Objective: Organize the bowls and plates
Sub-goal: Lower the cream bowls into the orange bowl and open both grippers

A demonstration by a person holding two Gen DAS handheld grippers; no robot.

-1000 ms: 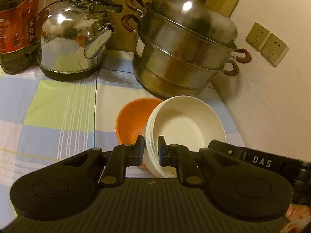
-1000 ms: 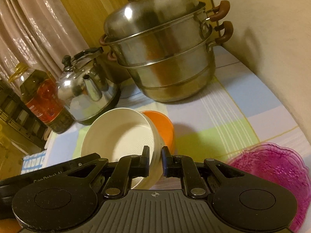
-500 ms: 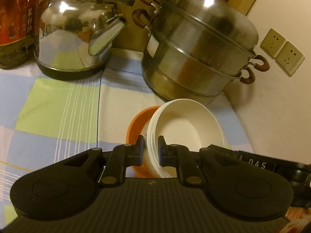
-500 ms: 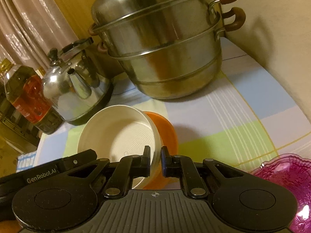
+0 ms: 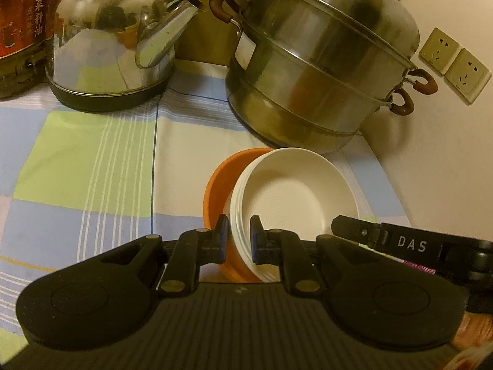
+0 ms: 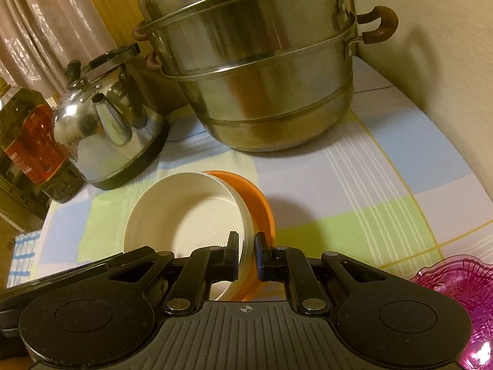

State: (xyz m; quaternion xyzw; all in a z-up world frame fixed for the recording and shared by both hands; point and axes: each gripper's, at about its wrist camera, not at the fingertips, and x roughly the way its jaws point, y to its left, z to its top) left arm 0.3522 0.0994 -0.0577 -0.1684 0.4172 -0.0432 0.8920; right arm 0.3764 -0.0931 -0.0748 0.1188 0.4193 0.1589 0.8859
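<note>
A white ribbed bowl (image 5: 295,200) (image 6: 185,215) sits tilted inside an orange bowl (image 5: 215,188) (image 6: 262,203) on the checked tablecloth, in front of the steamer pot. My left gripper (image 5: 239,236) is shut on the white bowl's near rim in the left wrist view. My right gripper (image 6: 247,248) is shut on the opposite rim. The orange bowl's wall lies close against the outer finger of each gripper; whether it is pinched too I cannot tell. The right gripper's body (image 5: 400,243) shows at the right of the left wrist view.
A tall steel steamer pot (image 5: 317,71) (image 6: 262,71) stands close behind the bowls, a steel kettle (image 5: 114,46) (image 6: 104,135) and an oil bottle (image 6: 27,141) to its left. A pink glass dish (image 6: 456,305) lies at the front right. The wall with sockets (image 5: 453,61) bounds the right side.
Both grippers have sunk and moved forward with the white bowl. It has come down from in front of the orange bowl into it, nearer to the steamer pot.
</note>
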